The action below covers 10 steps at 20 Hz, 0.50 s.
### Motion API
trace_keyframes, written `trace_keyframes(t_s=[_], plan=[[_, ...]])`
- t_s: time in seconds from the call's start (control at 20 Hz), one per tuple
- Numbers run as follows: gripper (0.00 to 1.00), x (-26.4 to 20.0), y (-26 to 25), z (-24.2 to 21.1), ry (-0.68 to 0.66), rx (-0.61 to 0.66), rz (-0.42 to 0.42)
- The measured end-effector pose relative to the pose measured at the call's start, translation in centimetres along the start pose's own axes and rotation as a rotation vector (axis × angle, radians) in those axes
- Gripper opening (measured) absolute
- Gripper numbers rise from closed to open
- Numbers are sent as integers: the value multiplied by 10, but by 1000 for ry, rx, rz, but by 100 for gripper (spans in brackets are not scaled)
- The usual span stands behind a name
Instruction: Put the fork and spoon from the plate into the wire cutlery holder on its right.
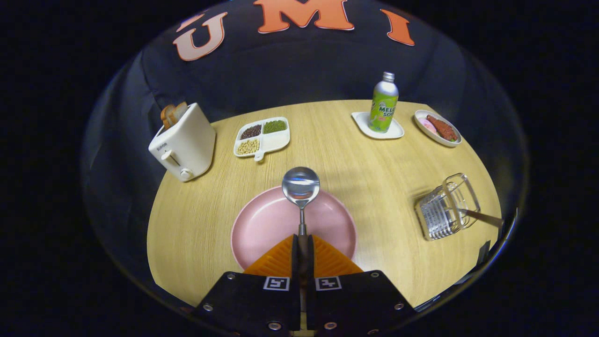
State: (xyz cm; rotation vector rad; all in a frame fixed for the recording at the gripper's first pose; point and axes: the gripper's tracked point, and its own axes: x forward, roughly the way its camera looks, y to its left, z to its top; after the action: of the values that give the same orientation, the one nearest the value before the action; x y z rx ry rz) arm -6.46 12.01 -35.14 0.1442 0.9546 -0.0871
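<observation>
My gripper [303, 244] is shut on the dark handle of a metal spoon [301, 186]. The spoon points straight ahead from the orange fingers [281, 257], its bowl held above the far rim of the pink plate [262, 224]. The plate lies under and just ahead of the fingers and looks bare. To the right of the plate stands the wire cutlery holder [442, 213], with a brown handle [482, 216] sticking out of it toward the right; I cannot tell whether that is the fork.
Round wooden table [196, 234]. At the far left a white toaster [183, 142] with bread; beside it a divided dish of beans [262, 135]. At the far right a green bottle [383, 104] on a white tray and a small food dish [438, 127].
</observation>
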Motion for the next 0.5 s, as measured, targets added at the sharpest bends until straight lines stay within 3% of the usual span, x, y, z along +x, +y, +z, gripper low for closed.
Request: trace_keyframes(t_s=[0.2, 0.5], plan=[[6, -21, -46, 27, -37, 8, -36], [6, -48, -120, 32, 10, -45, -72]])
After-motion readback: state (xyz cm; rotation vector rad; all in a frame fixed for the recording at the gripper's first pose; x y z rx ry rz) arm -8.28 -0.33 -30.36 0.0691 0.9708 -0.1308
